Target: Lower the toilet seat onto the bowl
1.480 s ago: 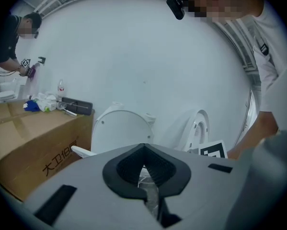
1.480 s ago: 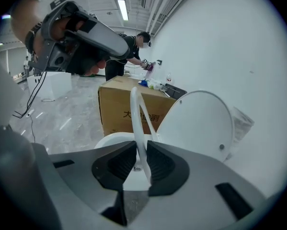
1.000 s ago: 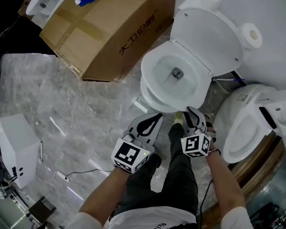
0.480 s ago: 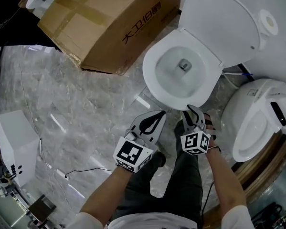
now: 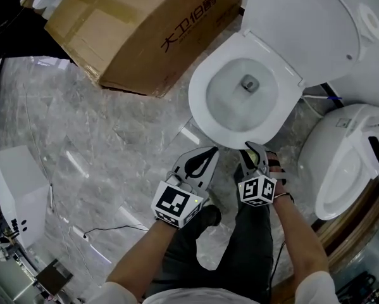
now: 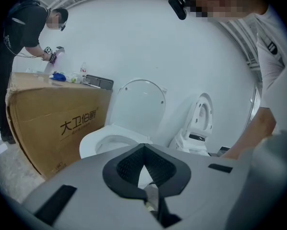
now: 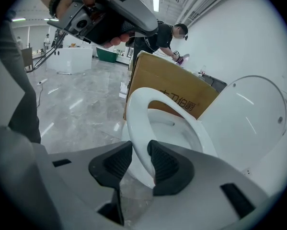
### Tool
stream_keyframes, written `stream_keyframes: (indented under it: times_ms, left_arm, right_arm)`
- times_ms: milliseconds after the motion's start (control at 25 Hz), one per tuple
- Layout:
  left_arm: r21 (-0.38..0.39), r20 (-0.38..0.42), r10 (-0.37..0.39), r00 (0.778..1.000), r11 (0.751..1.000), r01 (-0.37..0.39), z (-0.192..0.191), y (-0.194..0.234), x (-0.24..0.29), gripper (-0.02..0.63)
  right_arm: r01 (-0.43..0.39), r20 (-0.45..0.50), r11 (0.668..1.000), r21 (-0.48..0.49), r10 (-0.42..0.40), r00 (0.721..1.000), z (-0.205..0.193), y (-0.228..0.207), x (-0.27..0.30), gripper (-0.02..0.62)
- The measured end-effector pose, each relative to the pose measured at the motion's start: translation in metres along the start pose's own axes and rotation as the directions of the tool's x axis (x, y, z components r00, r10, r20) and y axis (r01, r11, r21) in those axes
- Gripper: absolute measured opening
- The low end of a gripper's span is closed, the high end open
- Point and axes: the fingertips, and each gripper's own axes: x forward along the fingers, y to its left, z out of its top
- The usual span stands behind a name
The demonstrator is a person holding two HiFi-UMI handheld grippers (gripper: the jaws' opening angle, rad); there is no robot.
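Right gripper (image 7: 139,146): forearm stretched forward, nose tipped down at the toilet's front. Fingers apart and just been opening. The front rim of the white plastic oval toilet seat (image 7: 136,109) runs between them, and I see no clamp on it. Seat lies down on the white ceramic bowl (image 5: 246,84), with the rounded white lid (image 5: 303,24) raised beyond the fingertips. Left gripper (image 6: 143,146): held just beside the right, dipped slightly, fingers closed together on nothing, bowl ahead of its tips

Closed left claw (image 6: 143,147); right claw (image 7: 139,151) just opening
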Motion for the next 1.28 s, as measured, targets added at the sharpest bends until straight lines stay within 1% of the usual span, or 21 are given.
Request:
stream_keyframes:
  times_ms: [120, 360, 680, 800, 1040, 1080, 1160, 1280]
  left_arm:
    - [-0.001, -0.006, 0.003, 1.000, 1.000, -0.003, -0.014, 0.004, 0.000, 0.006]
    - [-0.014, -0.022, 0.008, 1.000, 1.000, -0.009, -0.034, 0.013, -0.001, 0.006]
    - [-0.030, -0.033, 0.012, 0.999, 0.999, -0.013, -0.052, 0.013, -0.003, 0.006]
    - [-0.017, -0.036, 0.018, 0.999, 1.000, -0.018, -0.057, 0.014, -0.005, 0.006]
    - [-0.011, -0.032, 0.029, 0.999, 1.000, -0.029, -0.051, 0.014, -0.007, 0.006]
    - [-0.008, -0.030, 0.029, 0.999, 1.000, -0.030, -0.048, 0.013, -0.008, 0.006]
    - [-0.006, -0.036, 0.029, 0.999, 1.000, -0.029, -0.040, 0.008, -0.015, 0.006]
    - [-0.012, -0.050, 0.029, 0.998, 1.000, -0.029, -0.021, -0.007, -0.028, 0.006]
  right_arm:
    - [-0.015, -0.009, 1.000, -0.014, 0.015, 1.000, -0.011, 0.011, 0.014, 0.129]
    - [-0.071, -0.041, 0.997, -0.014, 0.070, 0.997, -0.030, 0.027, 0.035, 0.129]
    - [-0.137, -0.098, 0.989, 0.053, 0.141, 0.985, -0.049, 0.036, 0.059, 0.129]
    - [-0.149, -0.117, 0.985, 0.087, 0.158, 0.980, -0.053, 0.039, 0.063, 0.130]
    - [-0.144, -0.123, 0.984, 0.102, 0.157, 0.980, -0.051, 0.034, 0.063, 0.129]
    - [-0.137, -0.118, 0.984, 0.115, 0.150, 0.982, -0.047, 0.030, 0.060, 0.129]
    - [-0.130, -0.101, 0.977, 0.171, 0.149, 0.984, -0.034, 0.026, 0.047, 0.127]
    - [-0.127, -0.063, 0.952, 0.279, 0.151, 0.987, -0.009, 0.014, 0.012, 0.114]
